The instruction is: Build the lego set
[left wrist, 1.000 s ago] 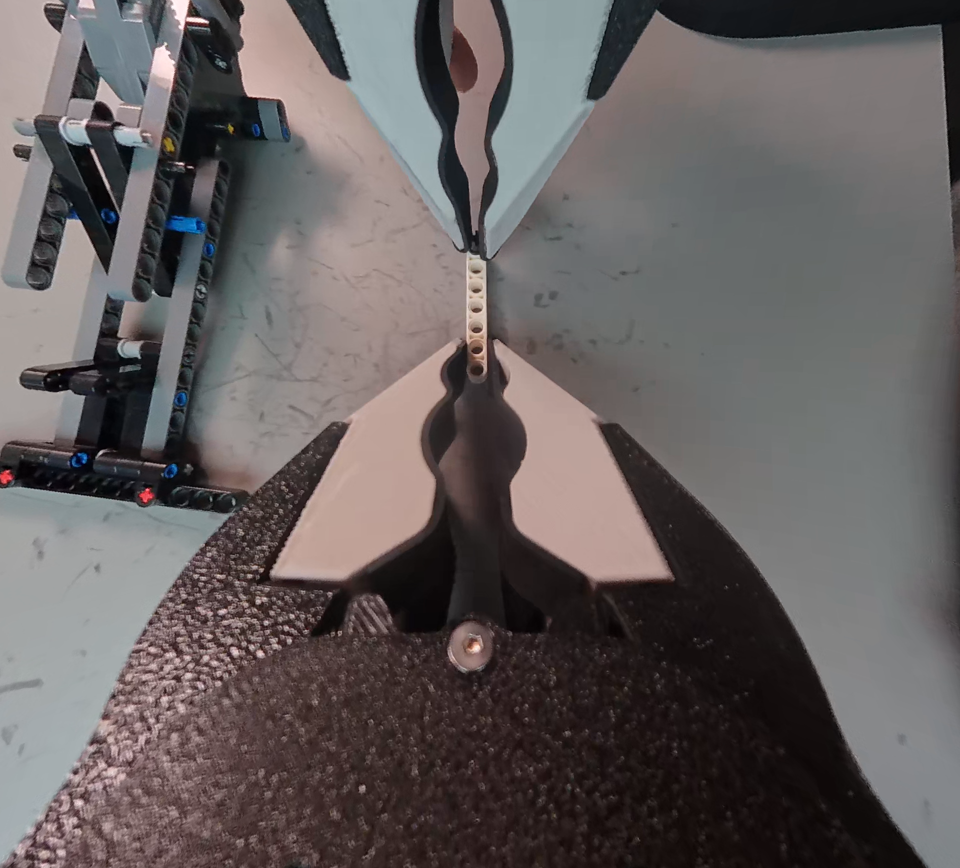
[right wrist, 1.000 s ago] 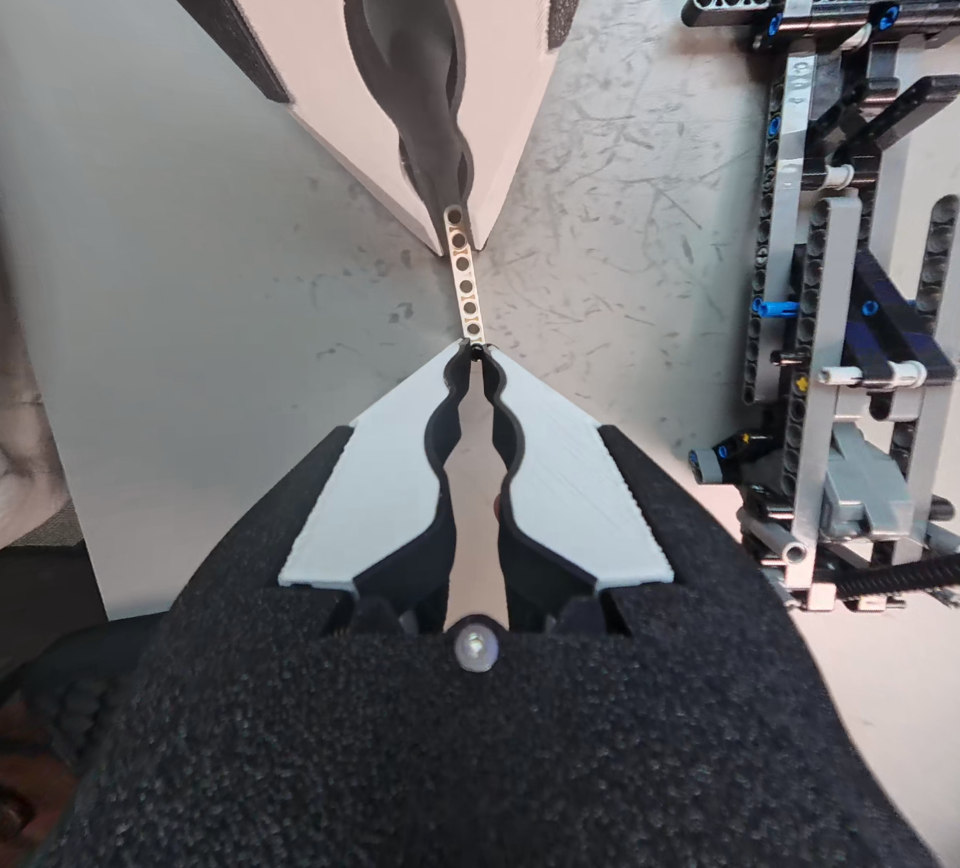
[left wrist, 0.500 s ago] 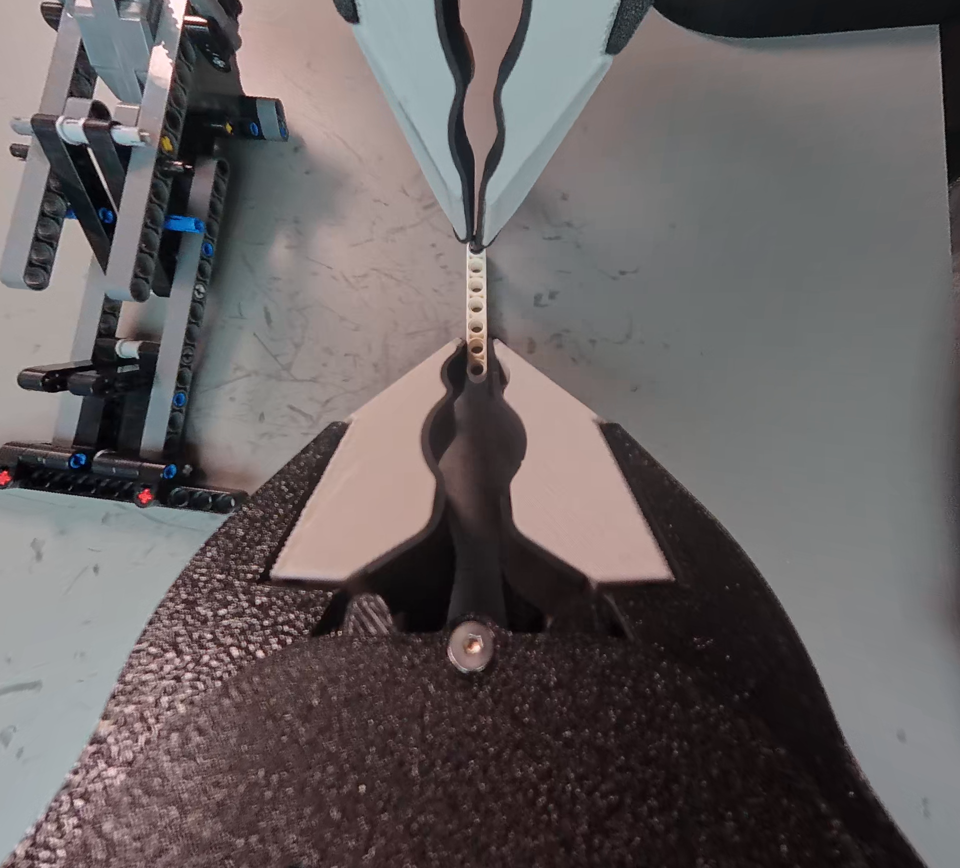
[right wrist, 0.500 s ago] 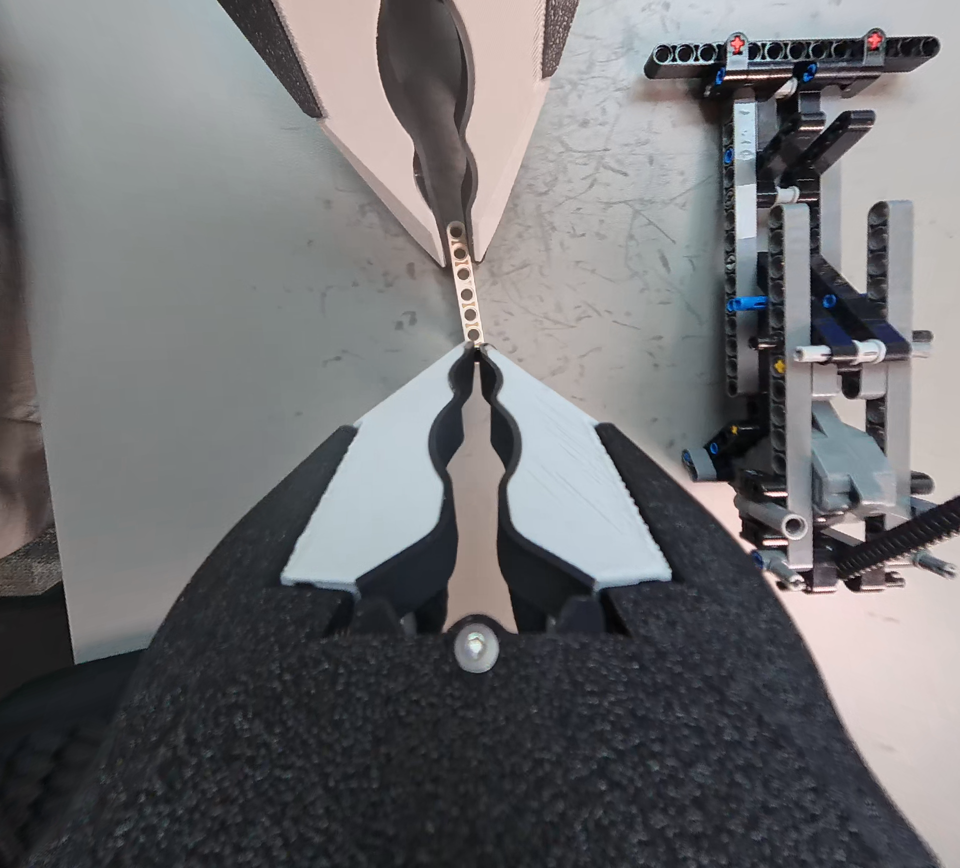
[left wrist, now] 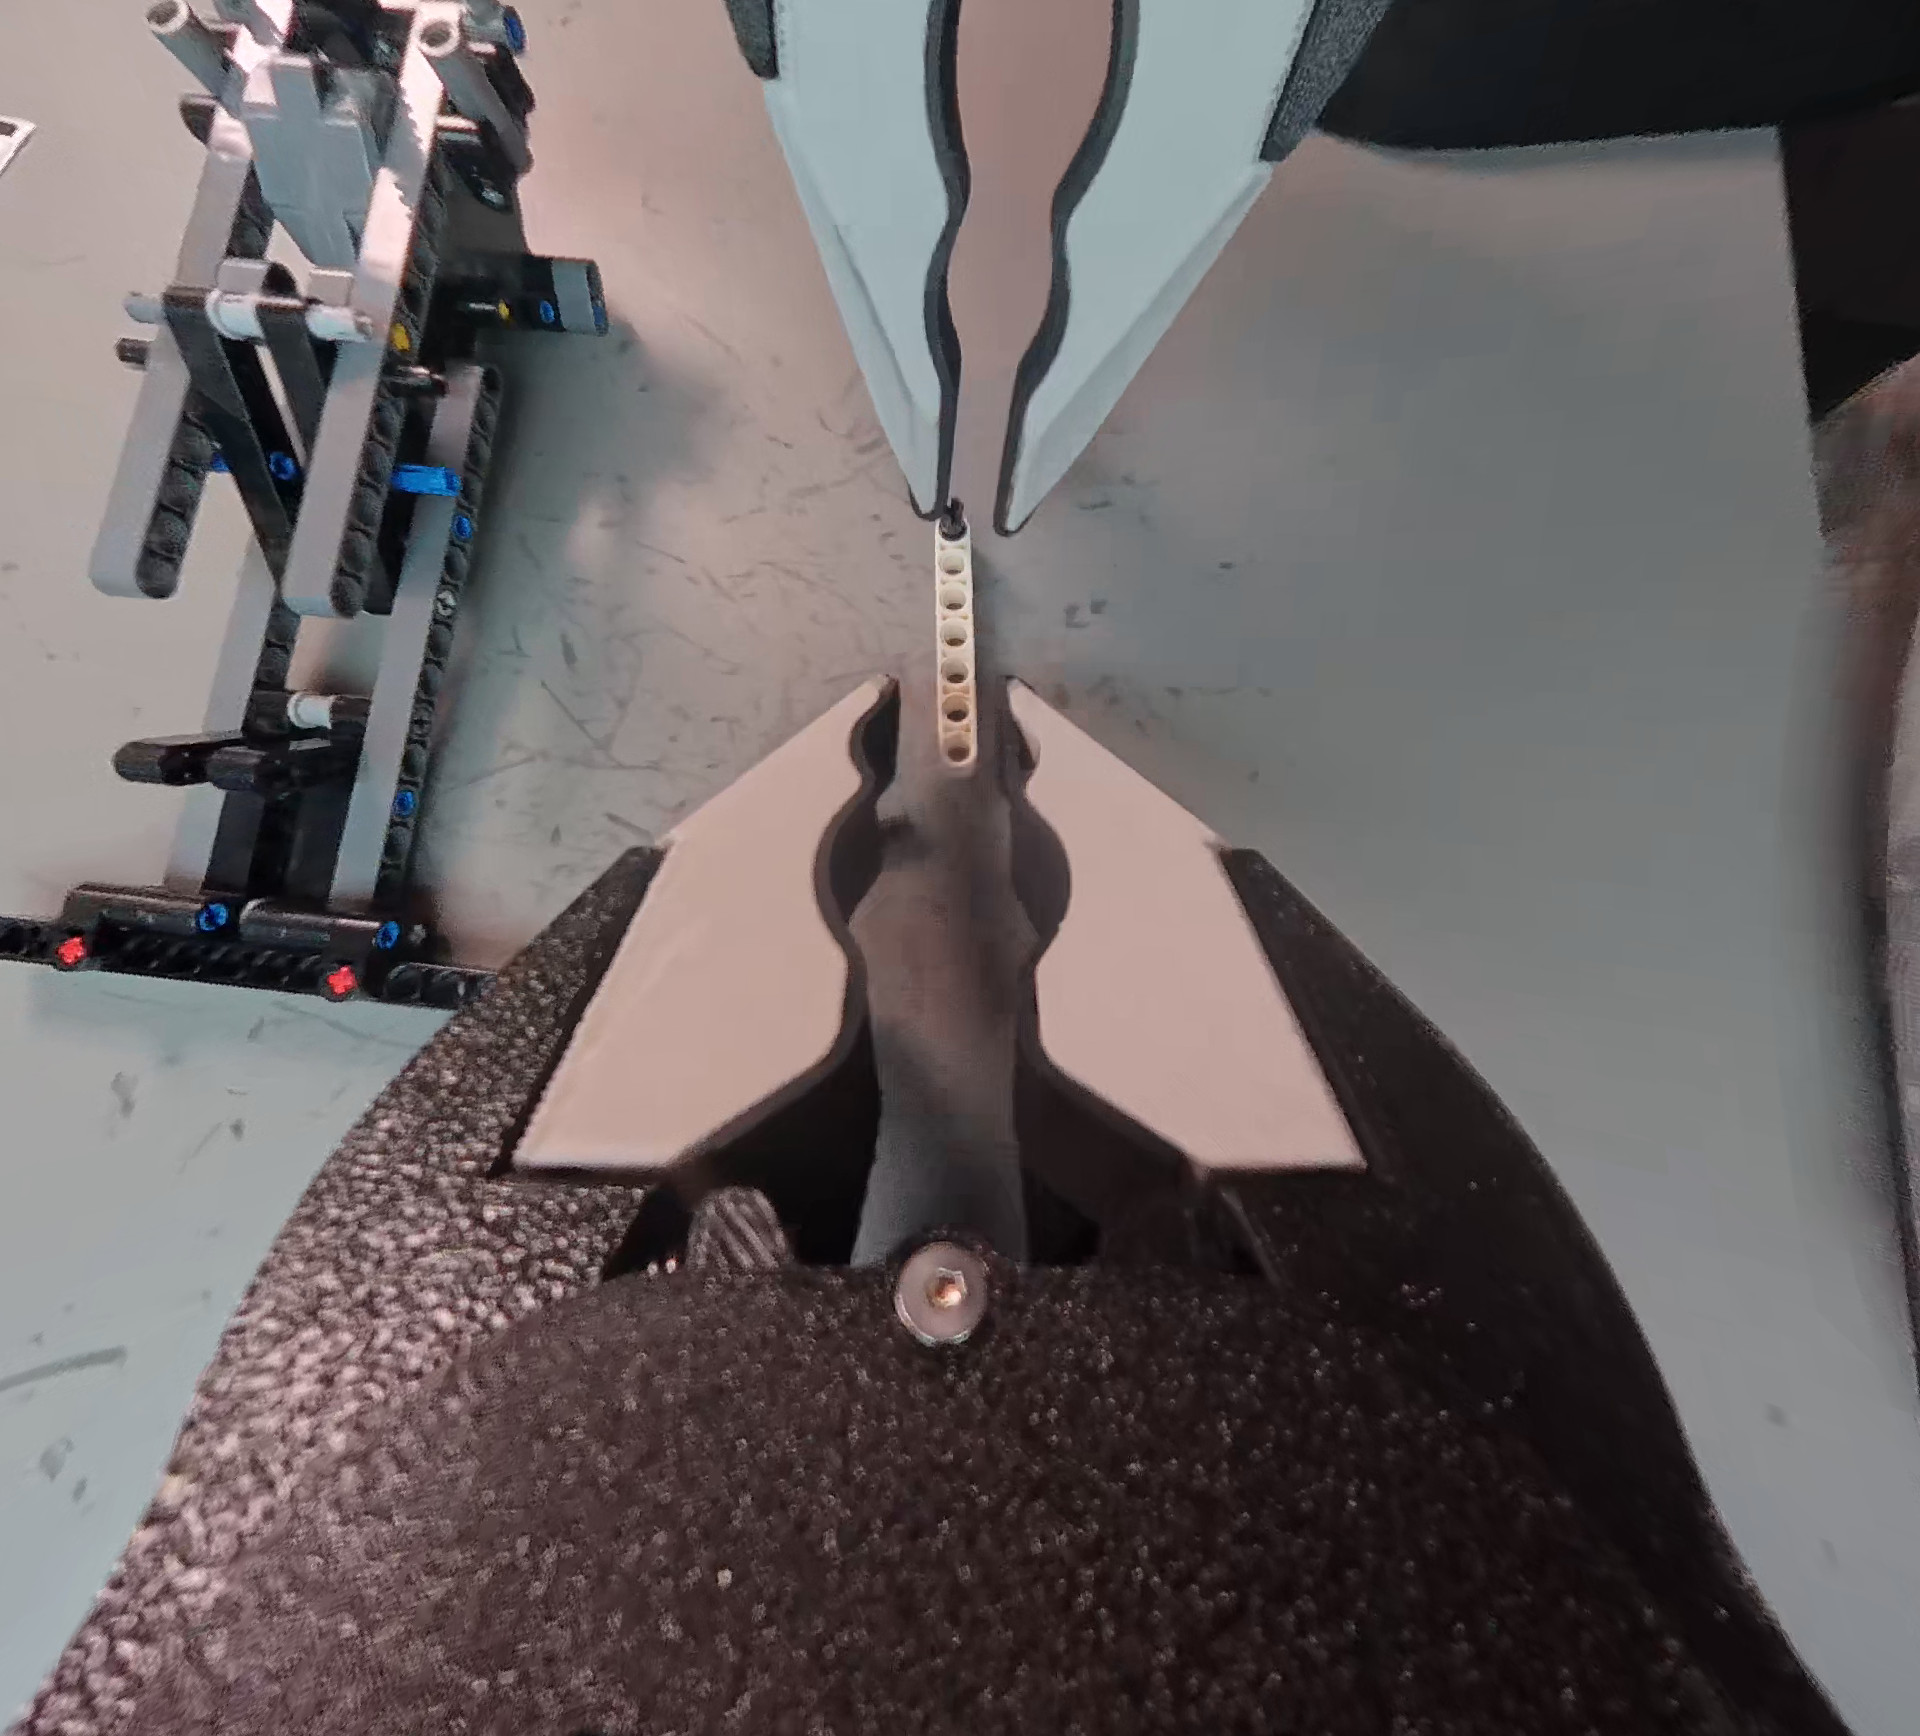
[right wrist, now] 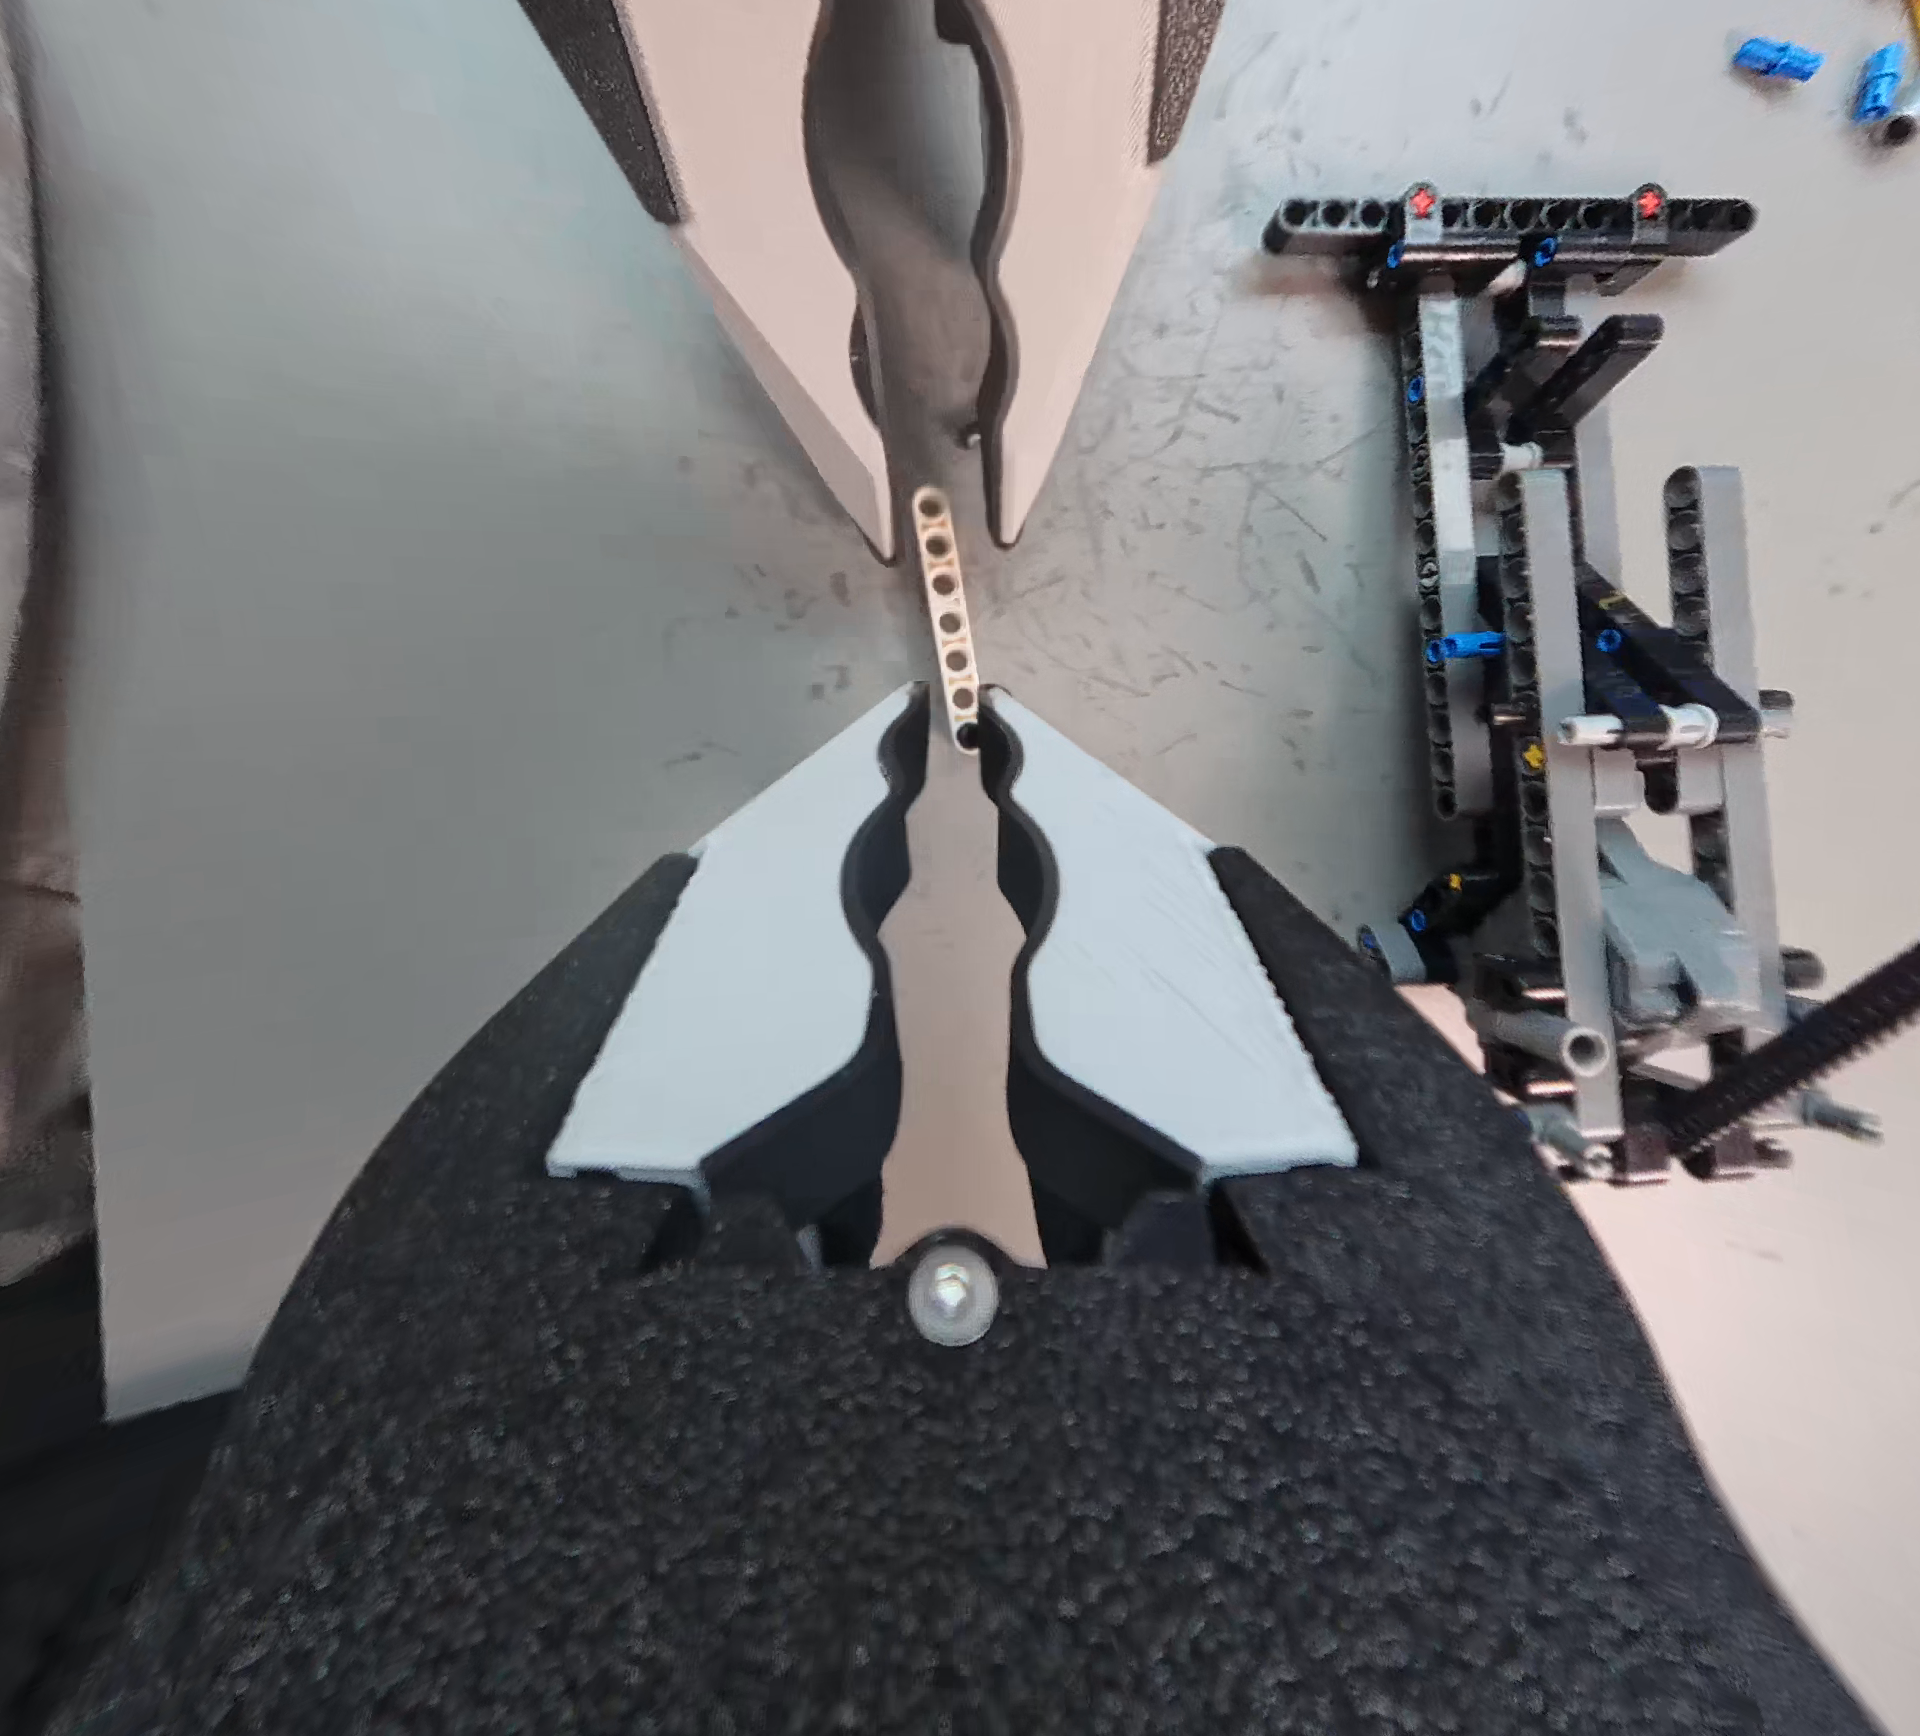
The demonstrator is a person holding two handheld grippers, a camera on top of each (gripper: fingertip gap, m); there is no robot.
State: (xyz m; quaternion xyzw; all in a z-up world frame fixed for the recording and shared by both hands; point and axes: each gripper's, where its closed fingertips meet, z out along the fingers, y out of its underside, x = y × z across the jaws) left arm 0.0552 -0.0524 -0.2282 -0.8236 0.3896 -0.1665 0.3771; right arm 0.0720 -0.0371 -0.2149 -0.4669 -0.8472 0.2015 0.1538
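Observation:
A slim cream beam with holes (left wrist: 956, 637) lies in line between my two grippers, which face each other tip to tip. My left gripper (left wrist: 951, 684) is open; the beam's near end sits loosely in the gap. My right gripper (right wrist: 953, 691) is slightly open around the beam (right wrist: 951, 616), whose near end hole holds a black pin. Neither gripper clamps the beam. I cannot tell if it rests on the table. The right gripper (left wrist: 968, 517) shows opposite in the left wrist view, and the left gripper (right wrist: 943, 548) opposite in the right wrist view.
The partly built grey and black model (left wrist: 312, 460) lies flat on the scratched table, also seen in the right wrist view (right wrist: 1579, 647), with a black ribbed hose (right wrist: 1808, 1052) at one end. Loose blue parts (right wrist: 1870, 76) lie beyond it. The table edge (right wrist: 62, 751) is close.
Both grippers were shut on the beam's ends; now both have opened. The right gripper has pulled back a little, so more of the model and loose parts show.

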